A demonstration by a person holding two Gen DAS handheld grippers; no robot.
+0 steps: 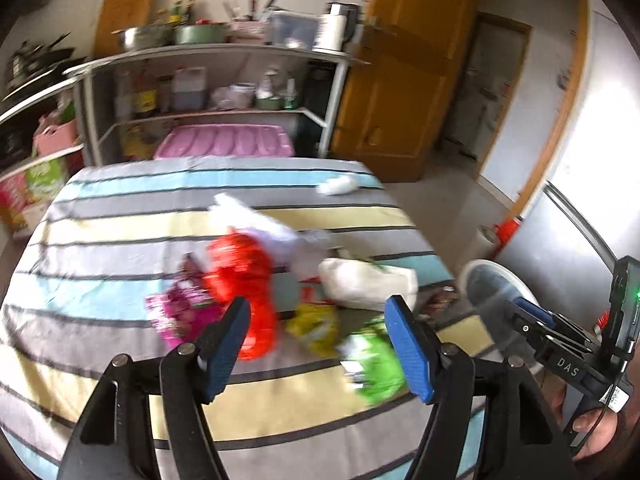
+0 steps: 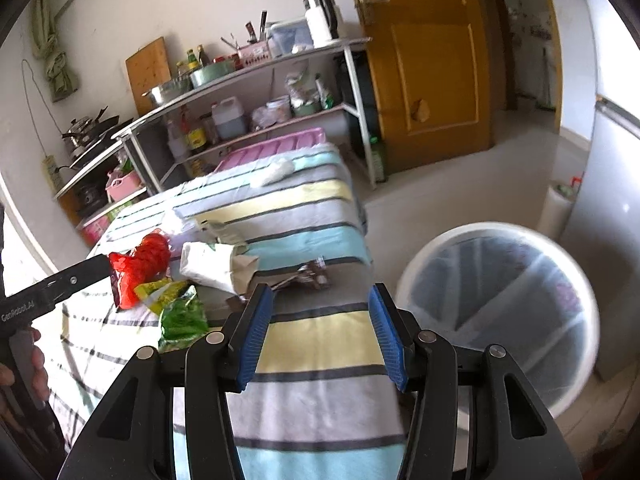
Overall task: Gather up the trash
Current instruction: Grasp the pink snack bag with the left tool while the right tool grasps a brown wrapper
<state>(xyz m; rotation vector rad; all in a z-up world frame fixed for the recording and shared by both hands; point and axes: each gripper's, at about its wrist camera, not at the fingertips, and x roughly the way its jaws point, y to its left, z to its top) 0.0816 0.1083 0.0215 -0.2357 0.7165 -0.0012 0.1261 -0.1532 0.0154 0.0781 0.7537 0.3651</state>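
Trash heaped mid-tabletop [image 1: 100,240] on striped cloth: red plastic bag [image 1: 240,276], pink wrapper [image 1: 180,312], yellow wrapper [image 1: 316,324], green wrapper [image 1: 376,360], white bag [image 1: 368,280]. Left hand-held gripper [image 1: 320,344] spread wide above the heap, gripping nothing. Right hand-held gripper [image 2: 320,332] likewise agape, unloaded, beside white lined bin [image 2: 496,320].

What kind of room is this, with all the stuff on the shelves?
Probably a home kitchen. The metal shelf rack holds pots, a kettle and oil bottles, and a cutting board leans on the wall. A striped-cloth table holds wrappers beside a white bin.
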